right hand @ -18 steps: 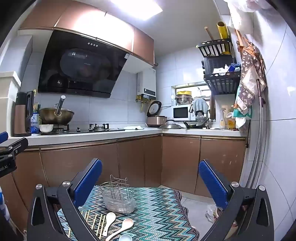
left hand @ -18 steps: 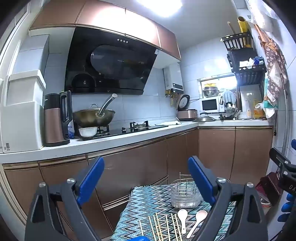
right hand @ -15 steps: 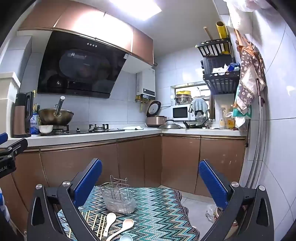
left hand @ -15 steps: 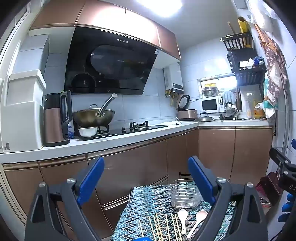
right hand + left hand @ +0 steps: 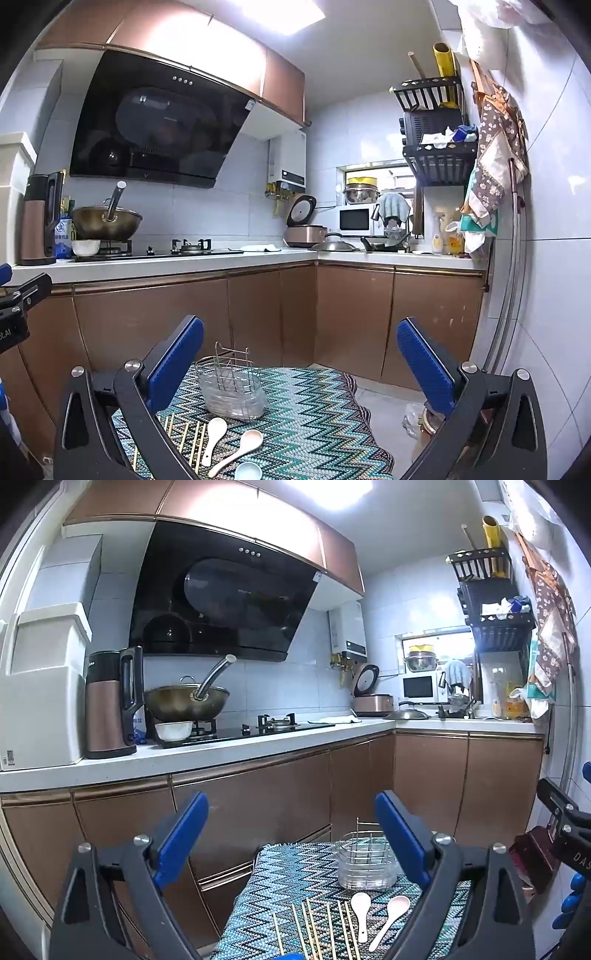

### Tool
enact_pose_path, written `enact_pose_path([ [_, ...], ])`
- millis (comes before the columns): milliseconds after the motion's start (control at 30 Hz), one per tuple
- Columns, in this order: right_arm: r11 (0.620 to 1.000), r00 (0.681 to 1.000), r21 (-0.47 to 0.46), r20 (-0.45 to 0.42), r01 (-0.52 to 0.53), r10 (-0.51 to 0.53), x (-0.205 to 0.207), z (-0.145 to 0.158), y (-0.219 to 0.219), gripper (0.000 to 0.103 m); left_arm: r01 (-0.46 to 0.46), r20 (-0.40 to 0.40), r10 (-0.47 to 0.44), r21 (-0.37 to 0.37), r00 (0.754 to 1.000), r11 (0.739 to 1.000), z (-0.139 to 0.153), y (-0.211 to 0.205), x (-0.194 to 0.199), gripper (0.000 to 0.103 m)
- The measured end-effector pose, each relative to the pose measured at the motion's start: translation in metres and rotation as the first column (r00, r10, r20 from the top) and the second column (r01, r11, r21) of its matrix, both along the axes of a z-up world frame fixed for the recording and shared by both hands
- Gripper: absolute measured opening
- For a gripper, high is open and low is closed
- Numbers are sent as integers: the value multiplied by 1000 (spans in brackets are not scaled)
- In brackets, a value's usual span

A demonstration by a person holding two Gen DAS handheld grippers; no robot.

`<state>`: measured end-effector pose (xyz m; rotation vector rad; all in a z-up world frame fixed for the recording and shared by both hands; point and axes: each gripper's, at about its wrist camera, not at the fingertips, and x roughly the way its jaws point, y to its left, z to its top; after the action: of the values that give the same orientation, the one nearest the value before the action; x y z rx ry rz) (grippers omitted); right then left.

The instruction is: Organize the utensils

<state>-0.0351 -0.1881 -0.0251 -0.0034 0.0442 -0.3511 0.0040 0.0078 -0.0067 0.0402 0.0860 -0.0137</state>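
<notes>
home kitchen: hob [image 5: 236, 731], wok [image 5: 184, 701]

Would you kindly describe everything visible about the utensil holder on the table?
The utensil holder is a clear, oval plastic tub with a metal wire divider rack rising above its rim. It stands upright and looks empty on the zigzag-patterned cloth, just beyond the spoons and chopsticks. Nothing touches it except the cloth.

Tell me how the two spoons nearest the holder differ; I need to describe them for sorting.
The white spoon is plain white; the pinkish spoon has a beige-pink tint. The white spoon lies nearly straight toward the holder, while the pinkish spoon lies slanted, its bowl pointing right. The white spoon is next to the chopsticks; the pinkish spoon is farther right. Both lie flat on the zigzag cloth, bowls up.
</notes>
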Motion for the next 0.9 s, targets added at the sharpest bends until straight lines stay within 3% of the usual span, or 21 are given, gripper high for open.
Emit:
enact_pose_path([
  [900,995,997,-82,39,64,-61,-8,8,13,103,12,-36,-14,-64,999,998,-10,14,6,92],
])
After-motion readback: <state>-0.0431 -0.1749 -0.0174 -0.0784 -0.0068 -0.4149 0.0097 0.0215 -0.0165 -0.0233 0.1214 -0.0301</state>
